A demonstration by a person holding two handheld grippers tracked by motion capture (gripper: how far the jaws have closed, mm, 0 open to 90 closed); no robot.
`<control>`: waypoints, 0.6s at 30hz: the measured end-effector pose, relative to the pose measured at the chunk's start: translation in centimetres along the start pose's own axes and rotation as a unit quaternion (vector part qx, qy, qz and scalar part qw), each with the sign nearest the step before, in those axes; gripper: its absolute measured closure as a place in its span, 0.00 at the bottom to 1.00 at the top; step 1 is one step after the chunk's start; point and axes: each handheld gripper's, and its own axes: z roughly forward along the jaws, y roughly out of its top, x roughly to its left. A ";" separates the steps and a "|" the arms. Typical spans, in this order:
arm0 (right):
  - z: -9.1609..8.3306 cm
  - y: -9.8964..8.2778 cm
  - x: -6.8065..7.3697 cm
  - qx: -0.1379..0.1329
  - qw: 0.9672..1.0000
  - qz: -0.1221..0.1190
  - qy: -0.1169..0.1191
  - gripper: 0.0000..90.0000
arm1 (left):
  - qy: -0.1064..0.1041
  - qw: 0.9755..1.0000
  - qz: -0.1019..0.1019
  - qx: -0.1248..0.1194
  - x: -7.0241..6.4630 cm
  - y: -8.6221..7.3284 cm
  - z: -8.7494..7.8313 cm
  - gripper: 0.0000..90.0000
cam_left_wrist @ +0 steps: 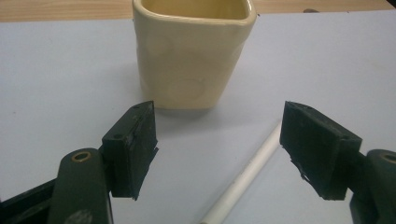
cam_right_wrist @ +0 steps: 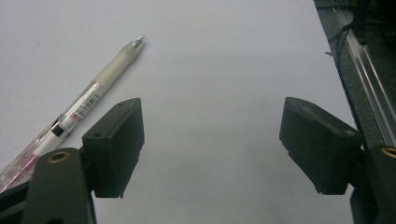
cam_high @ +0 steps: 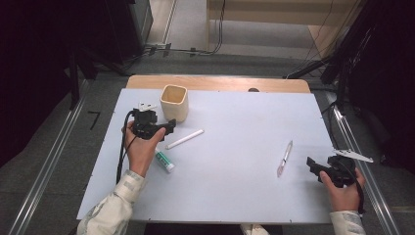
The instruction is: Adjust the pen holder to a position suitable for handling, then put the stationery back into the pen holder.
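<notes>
High view: pale blue table top (cam_high: 230, 161); square cream ceramic cup (cam_high: 174, 102) far left, left gripper (cam_high: 169, 128) just near it, white plastic stick (cam_high: 184, 139) and small green-white tube (cam_high: 165, 160) beside that hand. Clear pink-tinted pen (cam_high: 284, 158) lies right of centre, right gripper (cam_high: 313, 166) near it, by the right edge.

Left gripper view: jaws spread wide, empty; cup (cam_left_wrist: 194, 51) ahead, white stick (cam_left_wrist: 247, 175) between the jaws toward the right one. Risk: pushing forward could nudge the cup or roll the stick.

Right gripper view: jaws apart, nothing held; pen (cam_right_wrist: 77, 109) lies left of the left jaw, so closing here would likely miss it.
</notes>
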 end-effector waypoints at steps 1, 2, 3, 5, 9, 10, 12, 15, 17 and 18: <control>0.0 0.0 0.0 0.000 1.000 0.001 -0.001 0.23 | -0.001 1.000 0.000 0.000 0.0 -0.1 -0.1 0.31; 0.0 0.0 0.1 -0.001 1.000 0.001 0.000 0.23 | -0.002 1.000 0.001 0.001 -0.1 -0.1 -0.1 0.31; 0.0 0.0 0.1 -0.001 1.000 0.001 0.000 0.23 | -0.003 1.000 0.001 0.001 -0.1 -0.2 -0.2 0.31; 0.1 0.1 0.1 0.000 1.000 0.000 0.002 0.23 | -0.003 1.000 0.003 0.001 -0.2 -0.2 -0.3 0.31; 0.1 0.1 0.1 -0.001 1.000 0.000 0.001 0.23 | -0.006 1.000 0.003 -0.001 -0.2 -0.3 -0.3 0.31; 0.1 0.1 0.1 -0.001 1.000 0.000 0.001 0.23 | -0.007 1.000 0.003 0.000 -0.3 -0.3 -0.3 0.31; 0.1 0.1 0.1 0.000 1.000 -0.001 0.001 0.23 | -0.009 1.000 0.004 0.000 -0.4 -0.4 -0.3 0.31; 0.2 0.1 0.2 0.000 1.000 -0.001 0.002 0.23 | -0.013 1.000 0.006 0.001 -0.6 -0.4 -0.4 0.31; 0.2 0.1 0.2 0.000 1.000 -0.001 0.002 0.23 | -0.015 1.000 0.007 0.001 -0.8 -0.5 -0.3 0.31; 0.2 0.1 0.2 0.000 1.000 -0.001 0.001 0.23 | -0.017 1.000 0.010 0.004 -0.9 -0.5 -0.3 0.31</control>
